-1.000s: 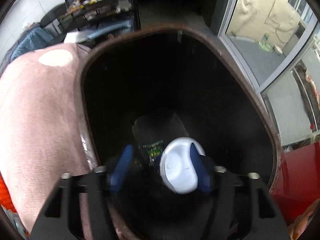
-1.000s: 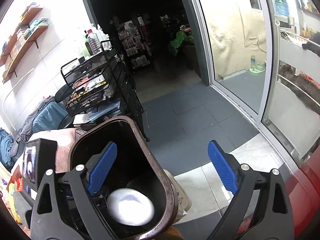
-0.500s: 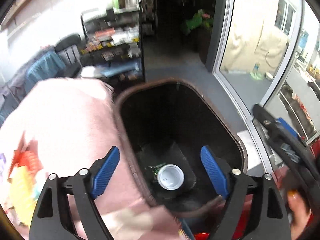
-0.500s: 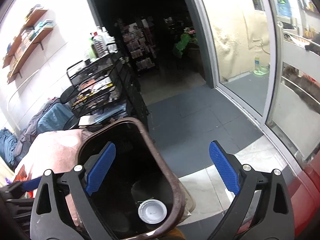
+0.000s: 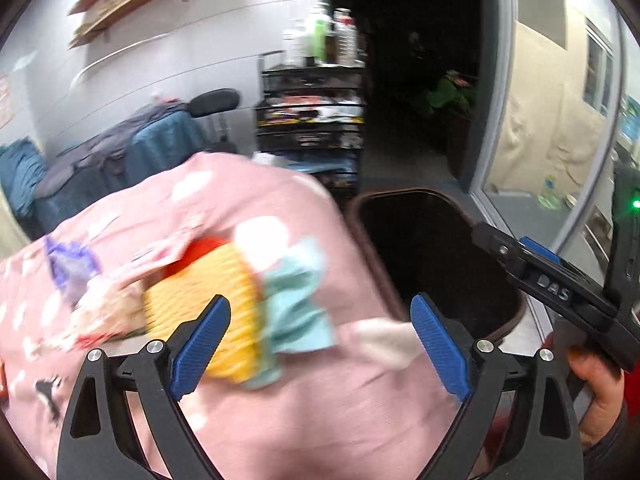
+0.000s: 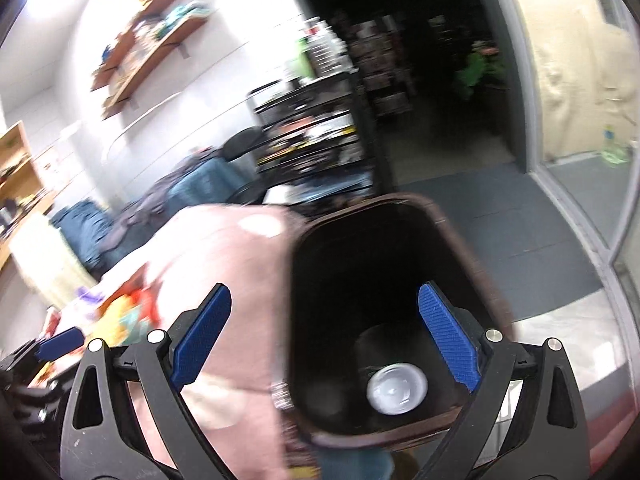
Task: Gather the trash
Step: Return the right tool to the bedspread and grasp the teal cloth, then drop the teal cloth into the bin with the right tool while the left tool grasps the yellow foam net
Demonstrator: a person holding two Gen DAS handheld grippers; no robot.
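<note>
The left gripper (image 5: 320,344), its jaws just opened wide and empty, hangs over a pink cloth (image 5: 280,420) strewn with blurred litter (image 5: 224,312). The right gripper (image 6: 324,336), also spread and empty, points into the brown bin (image 6: 400,208), where a white cup (image 6: 397,389) lies at the bottom.

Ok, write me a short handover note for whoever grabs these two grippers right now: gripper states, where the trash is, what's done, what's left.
Left gripper: open and empty, its jaws just opened wider; it hangs above the pink cloth.
Right gripper: open, empty, over the brown trash bin.
Done: the white plastic cup lies at the bottom of the bin.
Left: blurred litter on the cloth, namely a yellow piece, a pale blue scrap, a purple wrapper and a white scrap. Pick these up and drop them in the bin.
</note>
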